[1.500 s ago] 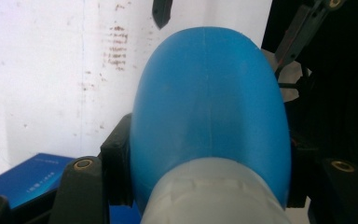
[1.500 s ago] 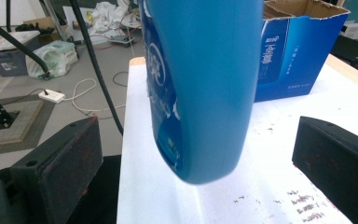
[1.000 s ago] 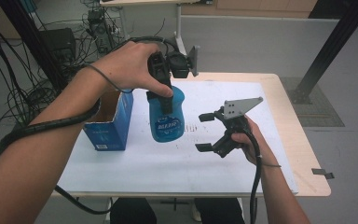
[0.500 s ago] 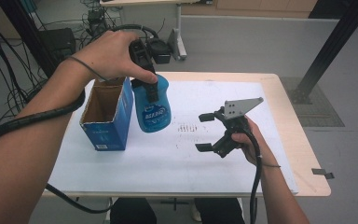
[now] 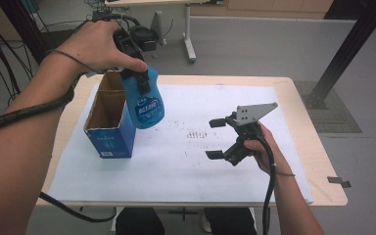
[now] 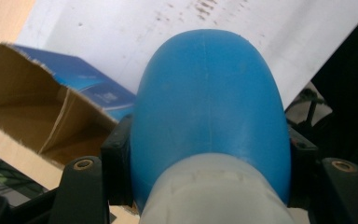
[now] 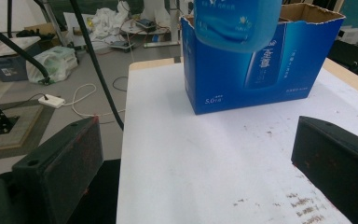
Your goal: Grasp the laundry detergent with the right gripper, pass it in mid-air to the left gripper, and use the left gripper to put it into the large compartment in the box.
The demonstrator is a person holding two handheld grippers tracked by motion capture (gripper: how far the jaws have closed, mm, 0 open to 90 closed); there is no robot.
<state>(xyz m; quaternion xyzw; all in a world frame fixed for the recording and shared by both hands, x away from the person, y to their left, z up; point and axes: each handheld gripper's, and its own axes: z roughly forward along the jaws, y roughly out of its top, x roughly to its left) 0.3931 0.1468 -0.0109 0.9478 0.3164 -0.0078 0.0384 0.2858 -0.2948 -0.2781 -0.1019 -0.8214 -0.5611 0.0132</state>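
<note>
A blue bottle (image 5: 148,106) with a white label hangs in the air, tilted, with my left gripper (image 5: 138,82) shut on its upper part. Its bottom hangs level with the right rim of an open blue cardboard box (image 5: 108,133) that stands at the left of the table. In the left gripper view the bottle (image 6: 209,107) is clamped between both black jaws, above the box's brown inside (image 6: 32,112). My right gripper (image 5: 215,139) stands open at the right of the white sheet, nothing between its jaws. The right gripper view shows the box (image 7: 256,74) and the bottle's bottom (image 7: 235,23) ahead.
A white sheet (image 5: 186,171) with small dark stains covers most of the wooden table (image 5: 318,161). Cables trail from both grippers. Behind the table are a grey floor, black frame posts (image 5: 345,49) and table legs.
My left gripper has carried the bottle to the left and a little up, from the middle of the sheet to the box's right rim. The right gripper has stayed put.
</note>
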